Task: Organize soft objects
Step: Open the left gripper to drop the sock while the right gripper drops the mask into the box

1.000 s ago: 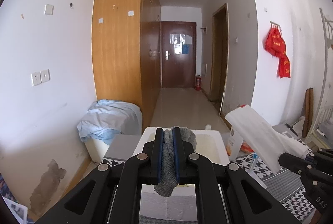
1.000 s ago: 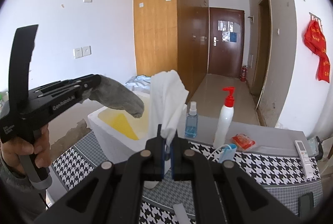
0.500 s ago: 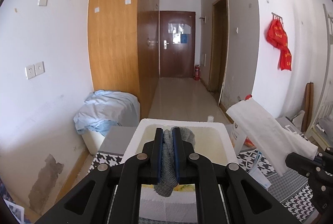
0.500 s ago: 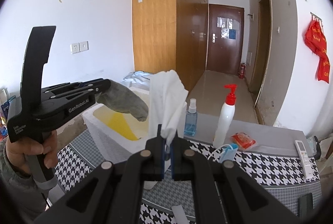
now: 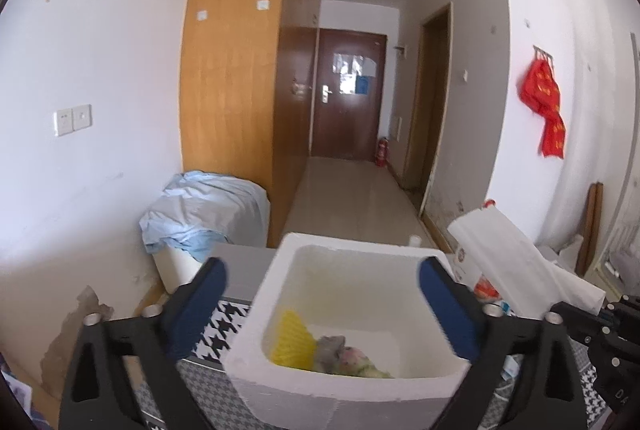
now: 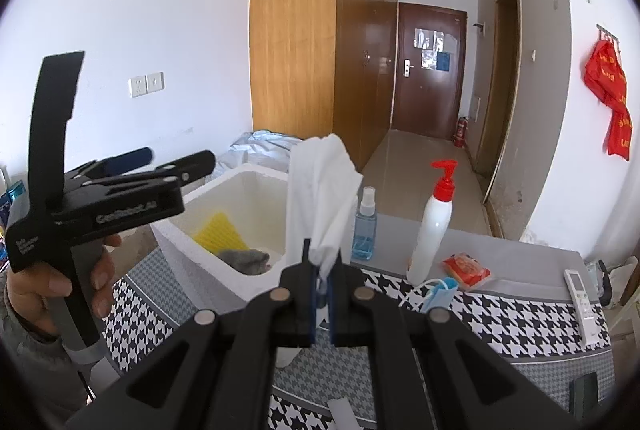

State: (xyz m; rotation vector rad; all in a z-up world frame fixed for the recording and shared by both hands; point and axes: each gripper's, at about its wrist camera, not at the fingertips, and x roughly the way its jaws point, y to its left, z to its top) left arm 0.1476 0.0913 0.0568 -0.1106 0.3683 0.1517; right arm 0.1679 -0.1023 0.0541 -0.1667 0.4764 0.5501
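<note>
A white foam box (image 5: 256,346) stands on the houndstooth table; it also shows in the right wrist view (image 6: 188,246). Inside lie a yellow cloth (image 5: 291,344) and a grey sock (image 5: 332,350), both also seen in the right wrist view, the cloth (image 6: 220,232) and the sock (image 6: 244,260). My left gripper (image 5: 322,284) is open and empty above the box, and shows in the right wrist view (image 6: 172,162). My right gripper (image 6: 322,260) is shut on a white cloth (image 6: 320,190), held upright beside the box; the cloth also shows in the left wrist view (image 5: 516,258).
A blue spray bottle (image 6: 364,226), a white pump bottle with red top (image 6: 434,226), a red packet (image 6: 466,266), a blue face mask (image 6: 440,292) and a remote (image 6: 580,298) lie on the table right of the box. A cloth-covered bin (image 5: 204,214) stands by the wall.
My left gripper opened and let go of the grey sock, which dropped into the foam box. The right gripper kept holding the white cloth in about the same place.
</note>
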